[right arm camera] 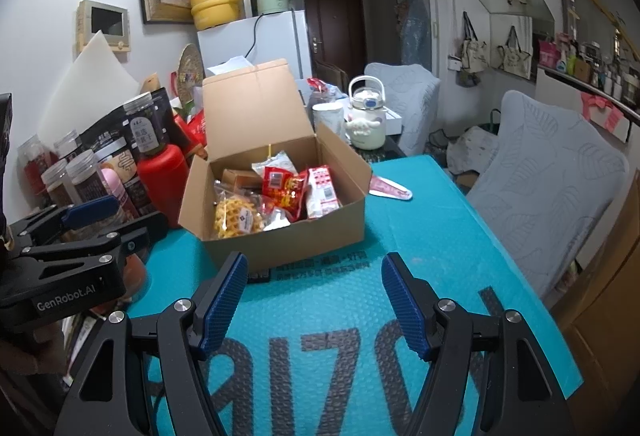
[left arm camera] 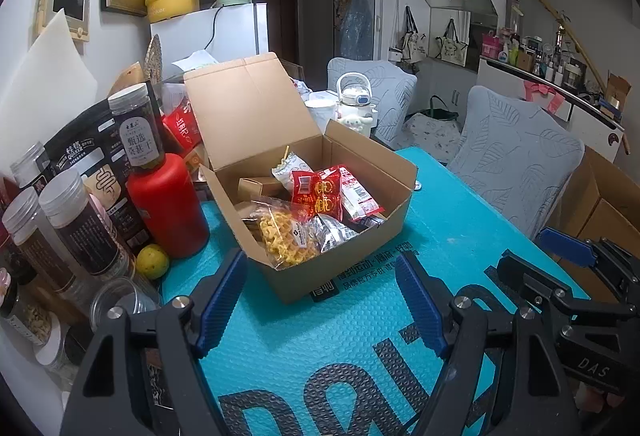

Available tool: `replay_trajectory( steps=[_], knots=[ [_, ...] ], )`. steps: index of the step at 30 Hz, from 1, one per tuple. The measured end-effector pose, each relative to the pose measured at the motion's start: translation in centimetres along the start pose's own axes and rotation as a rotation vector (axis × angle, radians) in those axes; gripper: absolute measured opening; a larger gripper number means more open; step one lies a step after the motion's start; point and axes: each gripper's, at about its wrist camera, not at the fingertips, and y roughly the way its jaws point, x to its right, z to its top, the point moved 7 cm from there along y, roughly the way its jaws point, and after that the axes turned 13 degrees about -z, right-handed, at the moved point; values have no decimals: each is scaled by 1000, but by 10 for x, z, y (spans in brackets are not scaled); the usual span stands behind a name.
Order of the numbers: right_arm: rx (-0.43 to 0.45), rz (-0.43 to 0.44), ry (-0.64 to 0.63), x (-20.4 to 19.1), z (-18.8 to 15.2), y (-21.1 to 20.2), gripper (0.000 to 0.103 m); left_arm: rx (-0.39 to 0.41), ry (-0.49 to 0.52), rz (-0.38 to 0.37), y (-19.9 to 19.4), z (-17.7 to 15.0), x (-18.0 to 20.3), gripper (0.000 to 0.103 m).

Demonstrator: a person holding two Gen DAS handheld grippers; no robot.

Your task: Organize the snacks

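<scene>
An open cardboard box point(left arm camera: 352, 260) point(right arm camera: 320, 236) sits on the teal bubble mat point(left arm camera: 340, 348) point(right arm camera: 340, 316), its lid standing up at the back. Inside lie several snack packs: a clear bag of yellow waffle snacks point(left arm camera: 284, 236) point(right arm camera: 236, 222), red packets point(left arm camera: 320, 194) point(right arm camera: 286, 188) and a small brown carton point(left arm camera: 260, 188). My left gripper point(left arm camera: 320, 300) is open just in front of the box, nothing between its blue pads. My right gripper point(right arm camera: 314, 296) is also open and empty, a little short of the box. The right gripper point(left arm camera: 580, 276) shows at the right edge of the left wrist view.
Left of the box stand a red bottle point(left arm camera: 168, 208) point(right arm camera: 164, 176), several lidded jars point(left arm camera: 80, 224), dark snack bags and a yellow citrus fruit point(left arm camera: 152, 261). A pink wrapper point(right arm camera: 390, 190) lies right of the box. A white kettle point(right arm camera: 366, 116) and grey-covered chairs point(left arm camera: 516, 160) stand behind and to the right.
</scene>
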Motion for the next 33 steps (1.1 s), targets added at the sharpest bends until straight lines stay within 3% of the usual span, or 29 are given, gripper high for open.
replay_trajectory(
  steps=[33],
  knots=[
    [-14,-21,60,21,-13,-10,71,2,50,-22,-8,-5,22,76]
  ],
)
